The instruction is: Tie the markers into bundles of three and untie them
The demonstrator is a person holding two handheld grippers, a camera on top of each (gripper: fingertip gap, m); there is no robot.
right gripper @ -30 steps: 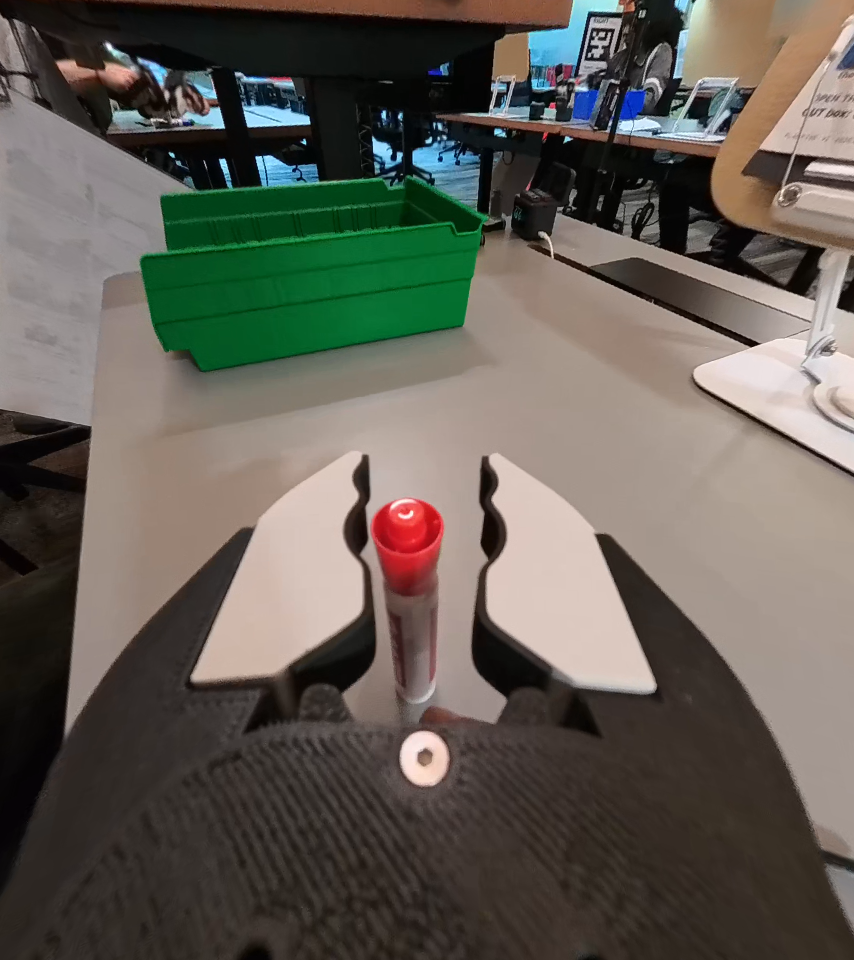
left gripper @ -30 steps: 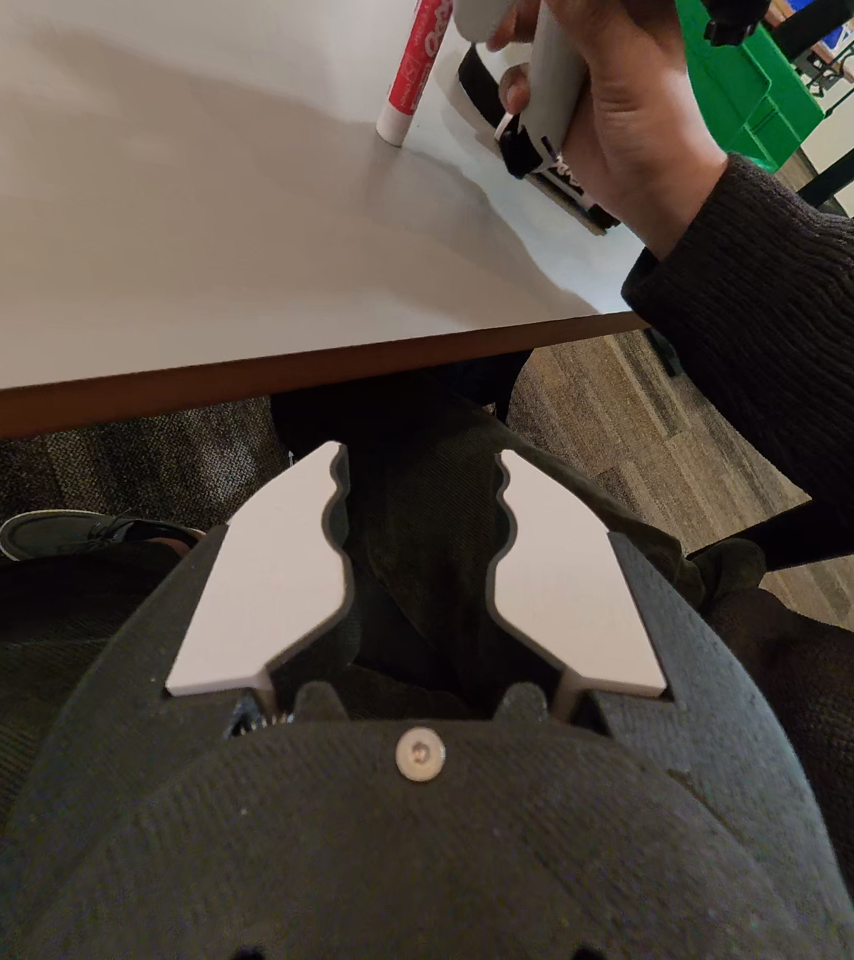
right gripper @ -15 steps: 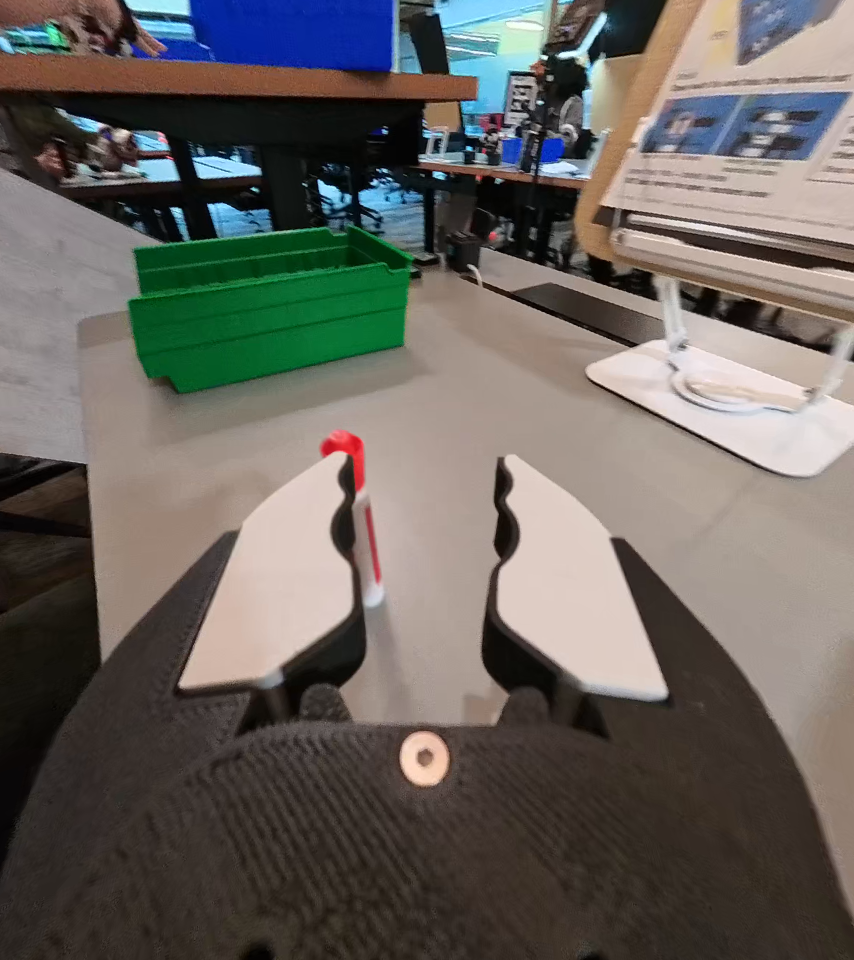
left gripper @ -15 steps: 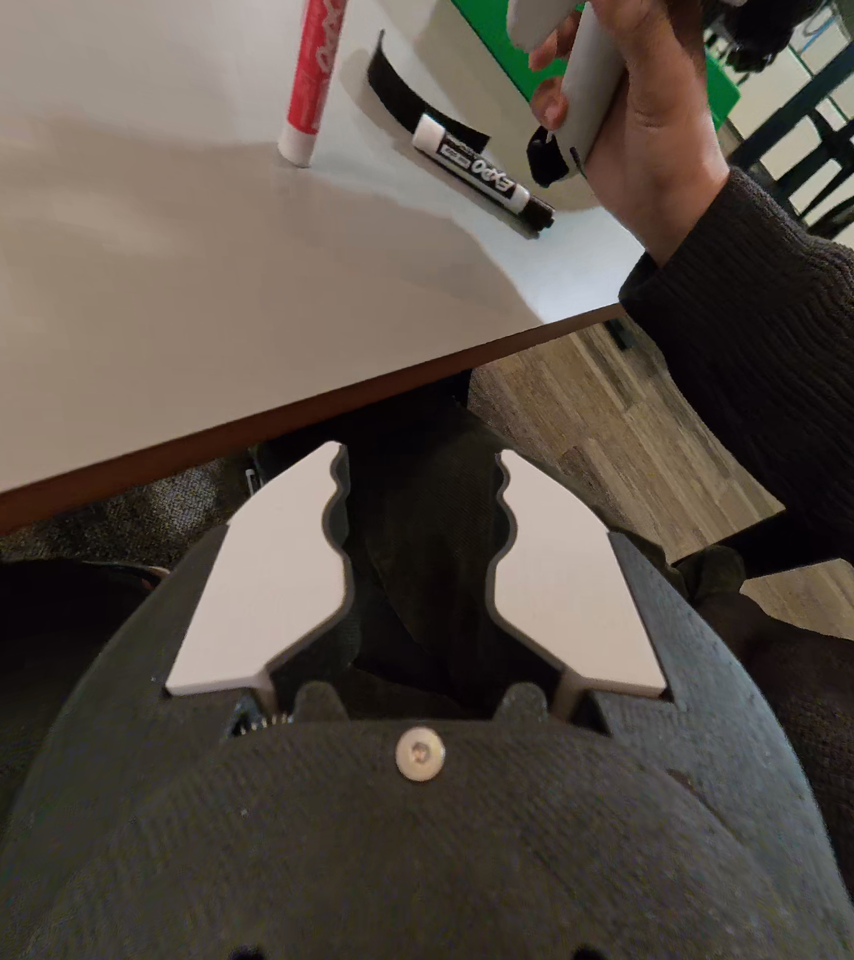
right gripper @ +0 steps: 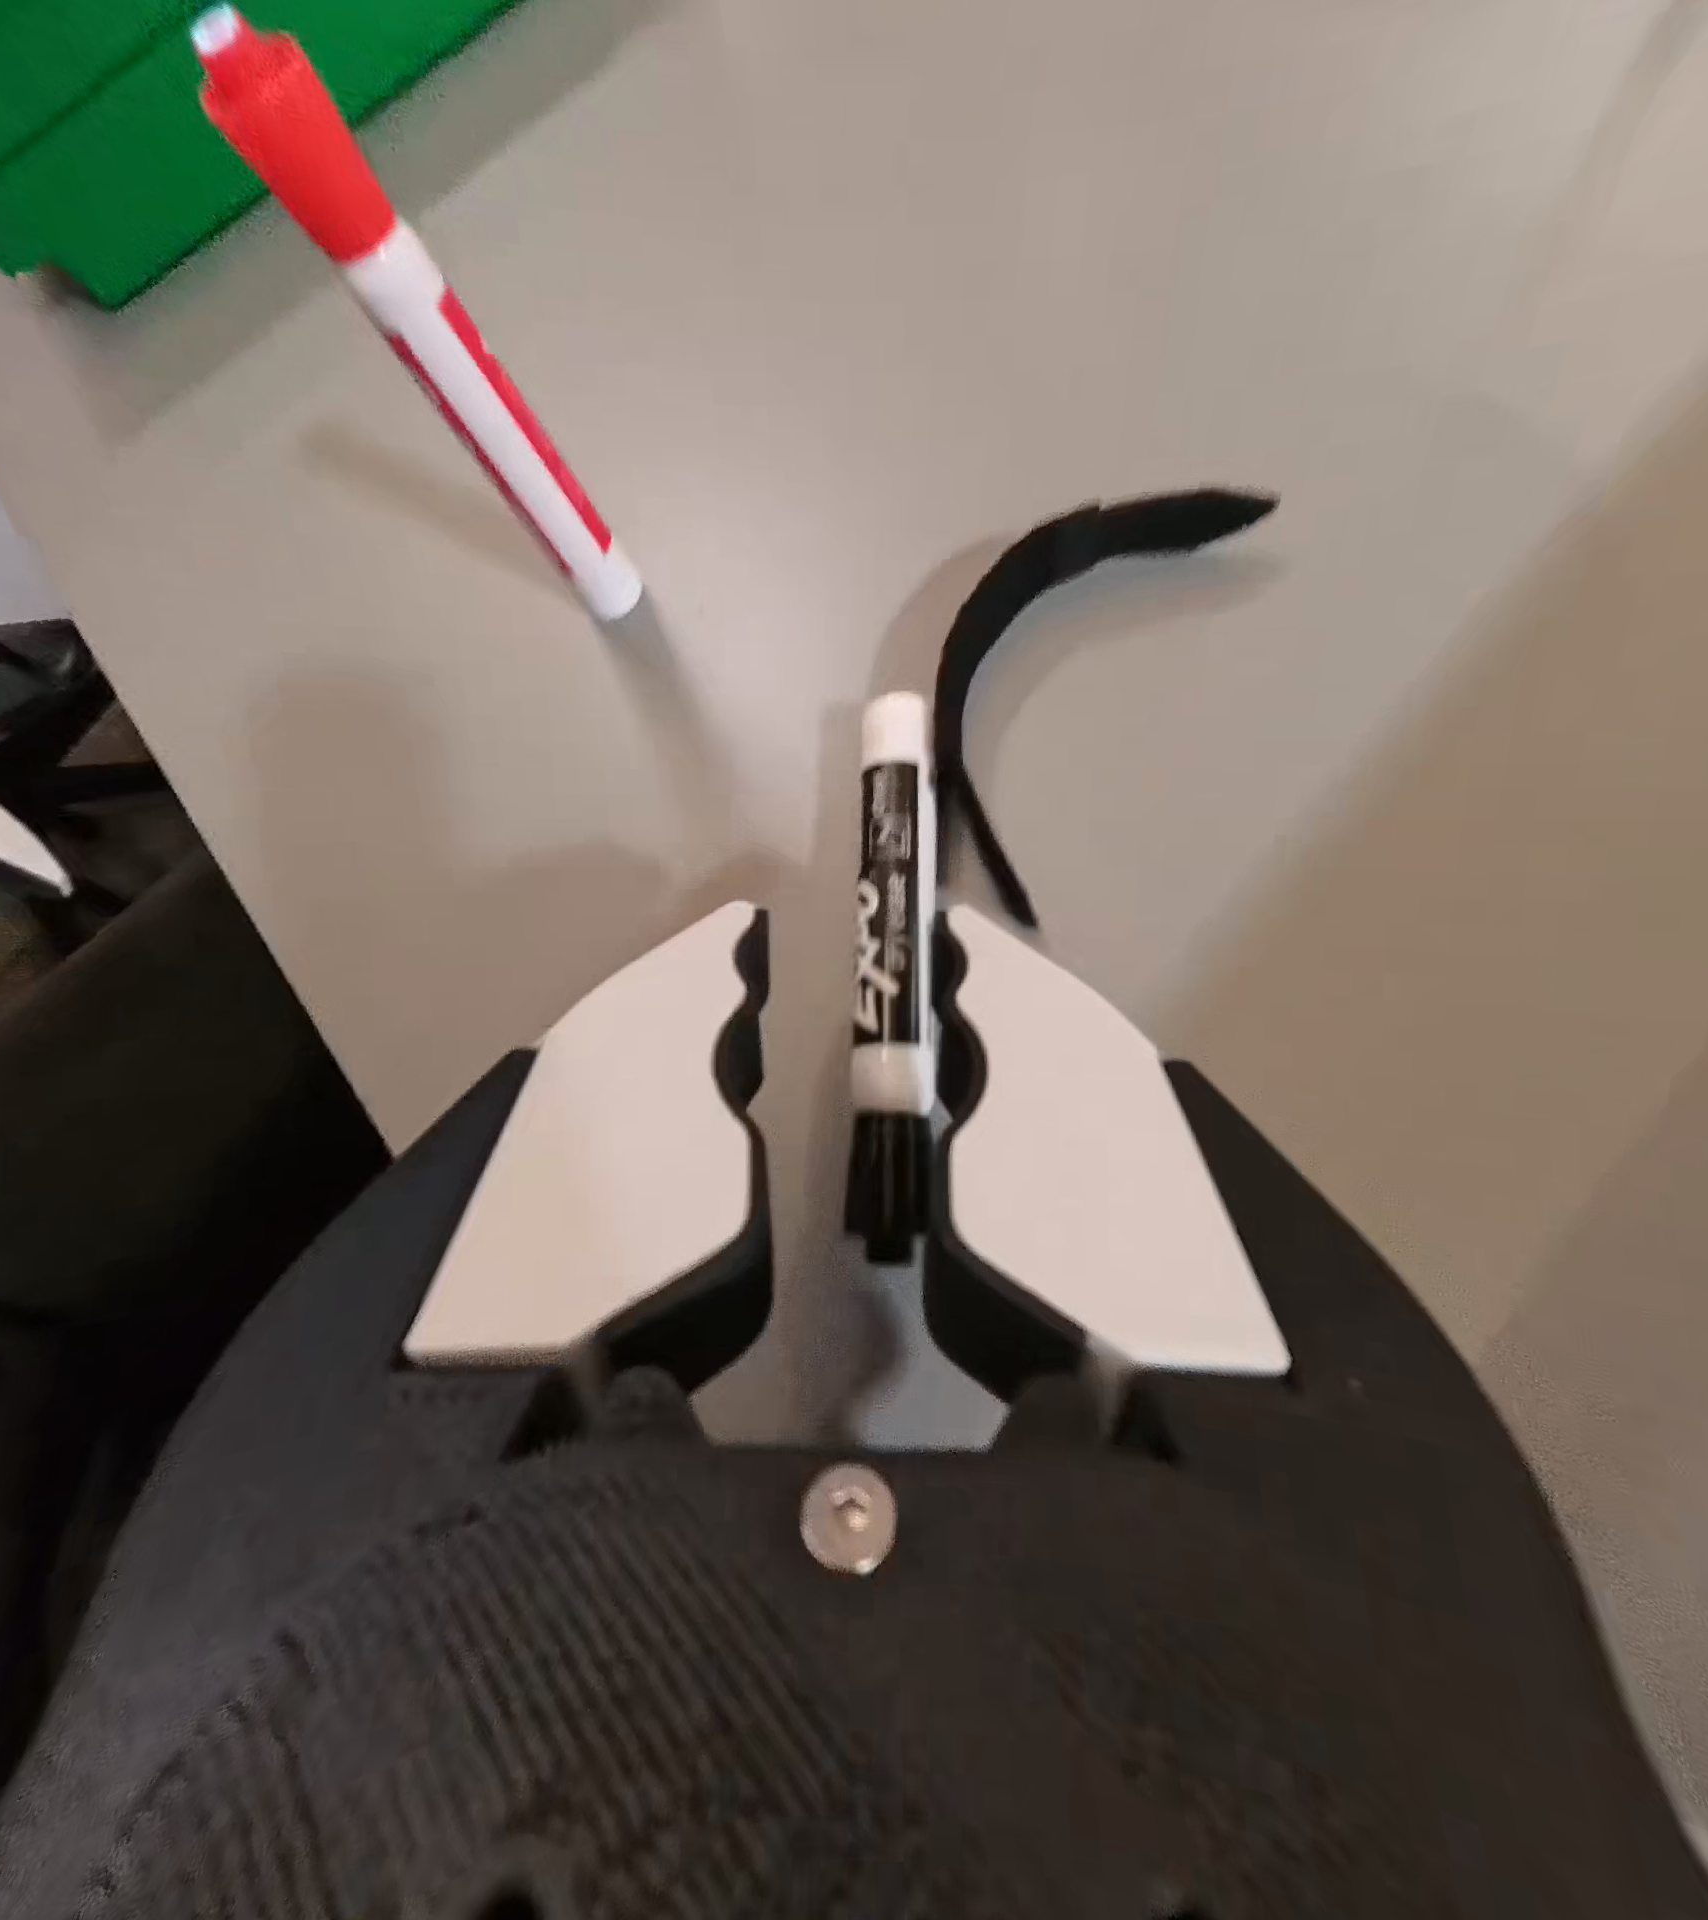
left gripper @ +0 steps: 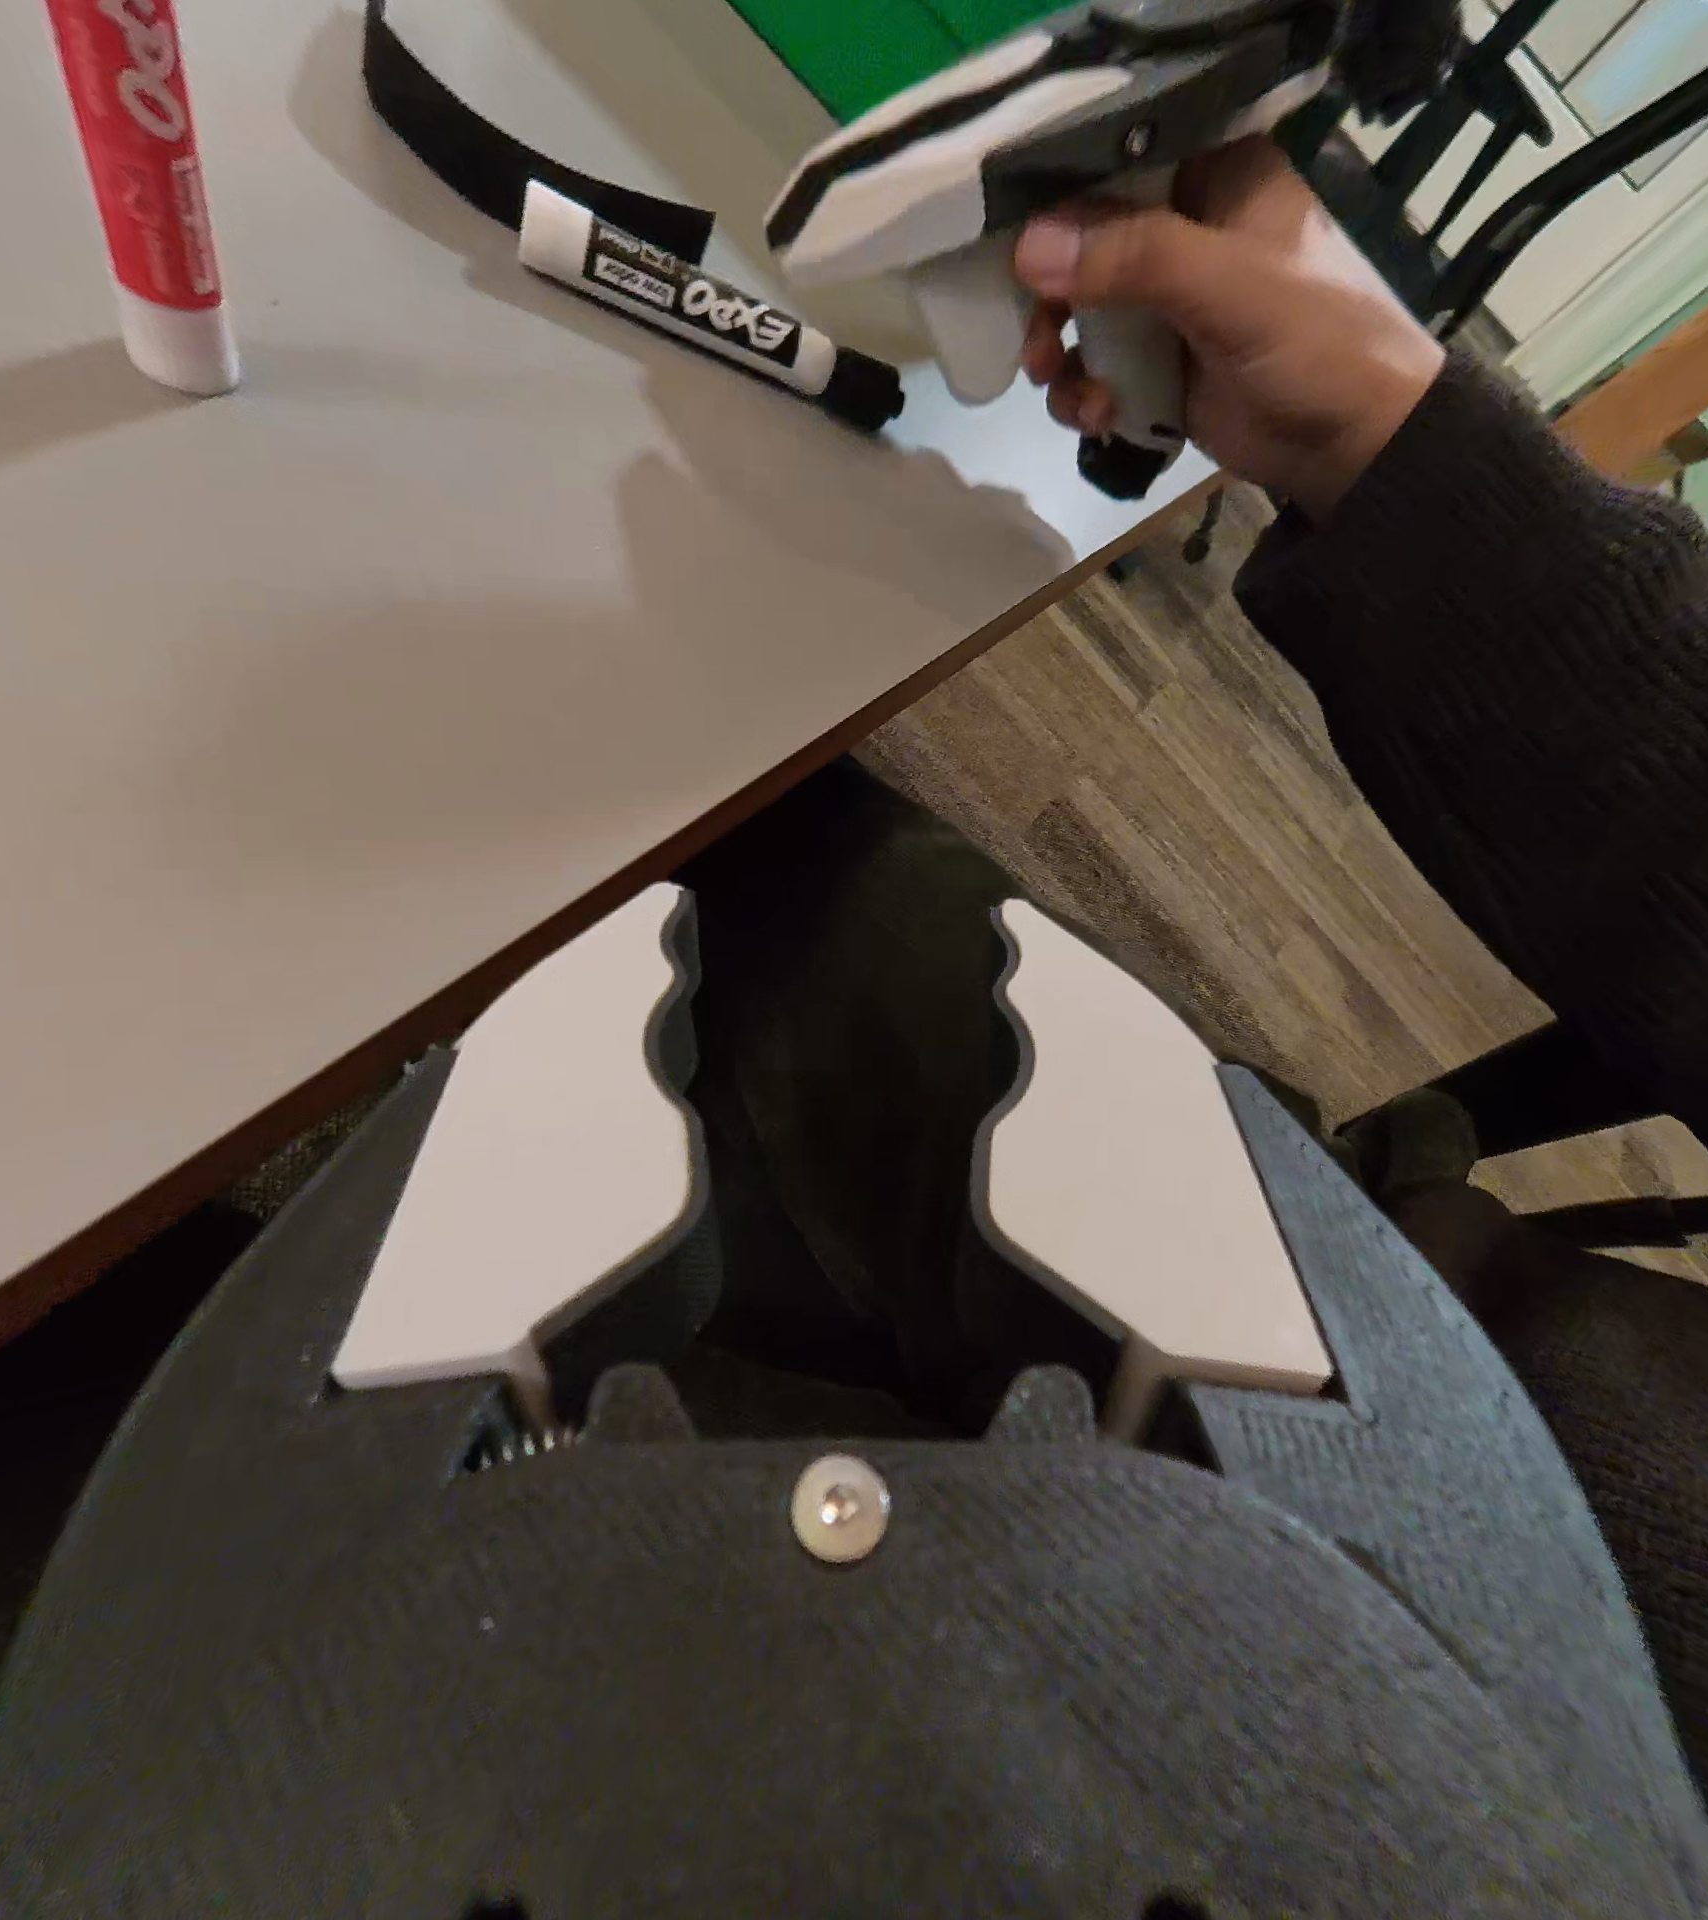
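Note:
A black marker [right gripper: 891, 935] lies on the grey table [right gripper: 1245, 312], its cap toward me, between the jaws of my right gripper [right gripper: 855, 920]. That gripper is open and hovers over the marker, whose right side is close to the right finger. A curled black strap [right gripper: 995, 644] lies just beyond it. A red marker [right gripper: 434, 332] lies farther off to the left. In the left wrist view, my left gripper [left gripper: 839, 904] is open and empty below the table edge. That view also shows the black marker [left gripper: 694, 312], strap [left gripper: 455, 145], red marker [left gripper: 143, 208] and right gripper [left gripper: 829, 197].
A green bin [right gripper: 50, 156] stands at the far left of the table, also seen in the left wrist view [left gripper: 881, 42]. The table's brown front edge [left gripper: 517, 935] runs diagonally above my left gripper. A person's dark sleeve [left gripper: 1556, 727] and lap lie below. Spacing between my two grippers at the tips: around 20 cm.
My right gripper has left the red marker, swung right and tilted down over the black marker, with its jaws somewhat narrower. My left gripper stays open below the table and has turned.

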